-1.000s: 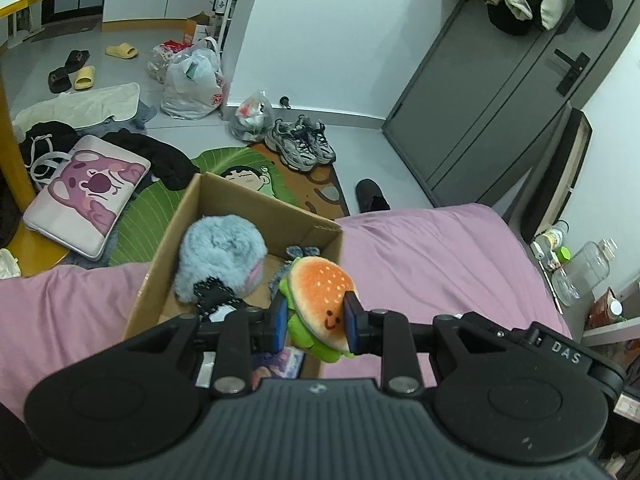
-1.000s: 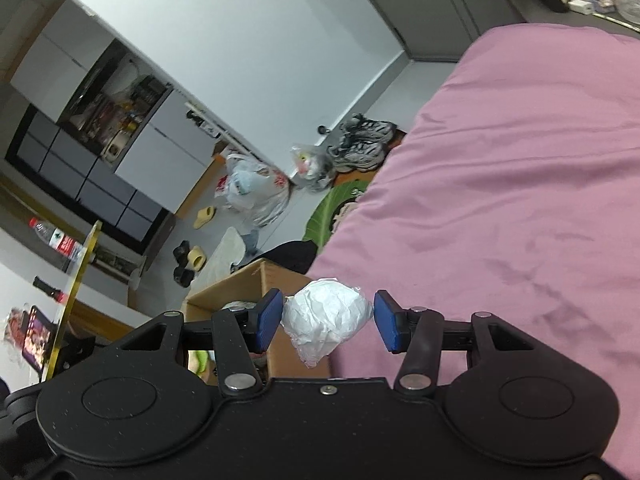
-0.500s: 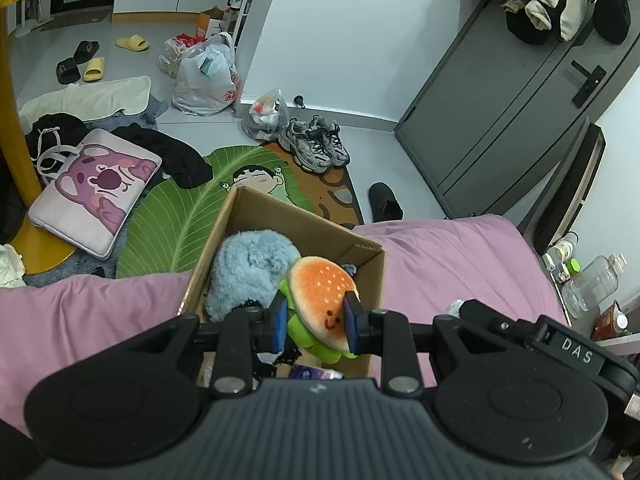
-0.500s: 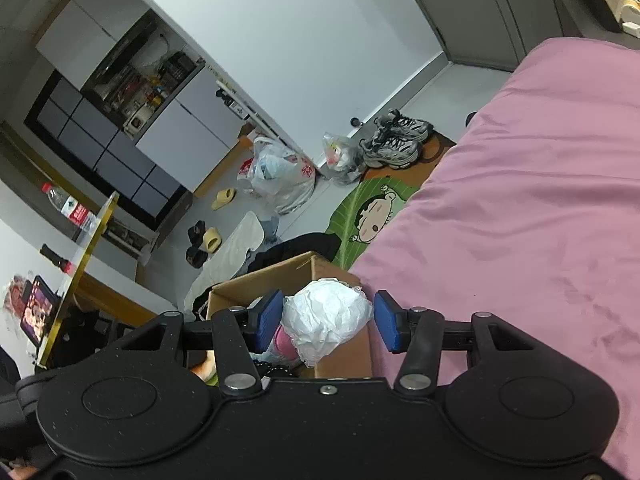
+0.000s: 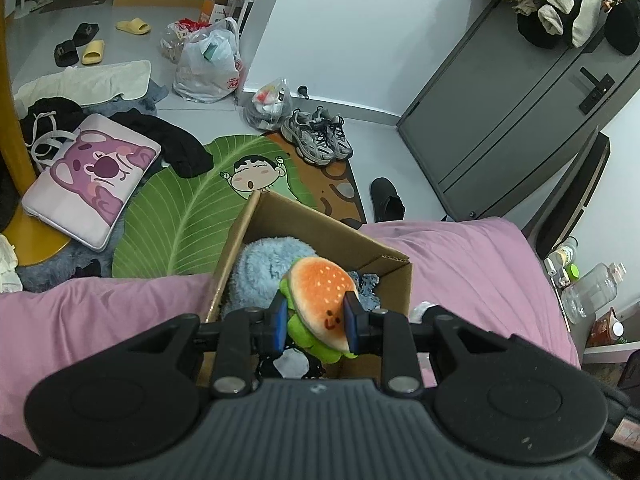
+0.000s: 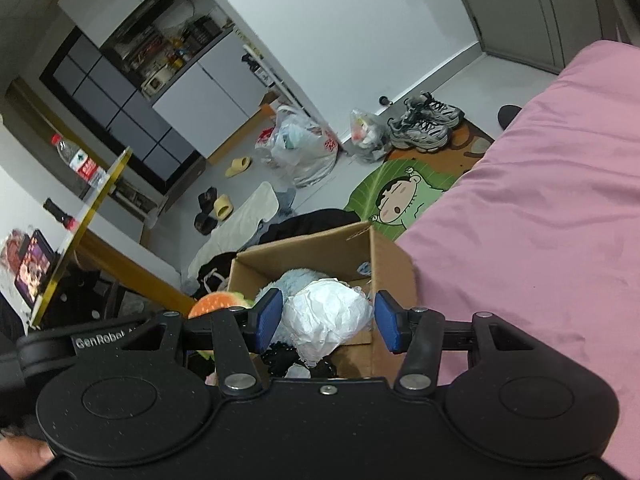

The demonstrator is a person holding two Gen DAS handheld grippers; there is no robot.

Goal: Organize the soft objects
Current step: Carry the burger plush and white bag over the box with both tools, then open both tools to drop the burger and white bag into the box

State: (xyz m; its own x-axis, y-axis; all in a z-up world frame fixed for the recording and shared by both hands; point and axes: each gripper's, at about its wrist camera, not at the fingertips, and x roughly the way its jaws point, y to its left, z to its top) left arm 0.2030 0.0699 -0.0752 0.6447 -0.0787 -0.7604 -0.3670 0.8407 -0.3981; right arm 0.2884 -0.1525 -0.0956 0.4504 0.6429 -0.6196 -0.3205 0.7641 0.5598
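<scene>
Since a second ago, cardboard box point(image 5: 394, 286) nearer, now beneath both tools. Left tool point(image 5: 316, 322) clenched on burger plush point(image 5: 320, 300). Right tool point(image 6: 327, 322) just widening, crumpled white wad point(image 6: 326, 316) between, right pad clear. Box contents at 6 o'clock hidden.

You stand in a lived-in bedroom of a home: a bed with a pink sheet point(image 5: 460, 264) fills the foreground, grey sneakers point(image 5: 318, 140) and yellow slippers point(image 5: 94, 52) lie on the grey floor, and a leaf-shaped cartoon rug point(image 5: 188, 208) spreads beside discarded dark clothes point(image 5: 168, 140). Plastic bags point(image 5: 208, 64) slump by the wall, and garments hang over a grey door point(image 5: 520, 92).
</scene>
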